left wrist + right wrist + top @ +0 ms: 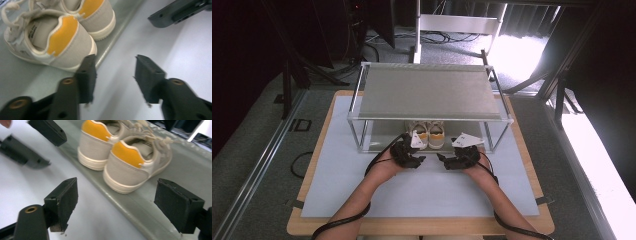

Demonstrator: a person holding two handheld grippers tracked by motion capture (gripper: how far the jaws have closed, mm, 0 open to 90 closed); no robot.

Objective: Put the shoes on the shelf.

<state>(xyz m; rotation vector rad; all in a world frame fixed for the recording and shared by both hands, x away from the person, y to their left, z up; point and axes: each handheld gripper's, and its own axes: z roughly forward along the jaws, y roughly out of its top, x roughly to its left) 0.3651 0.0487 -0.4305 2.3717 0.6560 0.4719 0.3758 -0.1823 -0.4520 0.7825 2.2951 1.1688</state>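
1. A pair of small beige shoes (pixel 428 134) with orange heel patches stands side by side on the lower shelf (pixel 384 135) of a two-tier metal rack (pixel 429 92), heels toward the person.
2. The rack sits at the far side of a pale mat (pixel 337 180) on the wooden table (pixel 294 225); seen from the table's middle, the shoes lie at about twelve o'clock.
3. The left gripper (pixel 408 156) hovers low over the mat just in front of the shelf edge, at about seven o'clock from the shoes.
4. In the left gripper view, the left gripper (pixel 115 75) has its jaws partly apart with nothing between them but bare mat; the nearer shoe (pixel 53 43) lies at about ten o'clock from them, its heel very near the left jaw tip. Whether they touch is hard to tell in that blurred picture.
5. The right gripper (pixel 457 159) hovers over the mat at about five o'clock from the shoes, well short of the shelf.
6. In the right gripper view, the right gripper (pixel 117 200) has its jaws spread wide and grips nothing; the nearer shoe (pixel 132 167) stands beyond them at about twelve o'clock, clear of both pads.
7. The other shoe (pixel 97 145) stands just beside it, at about eleven o'clock in that view.
8. Both forearms come in from the near edge of the table, a cable (pixel 347 220) trailing from the left one.
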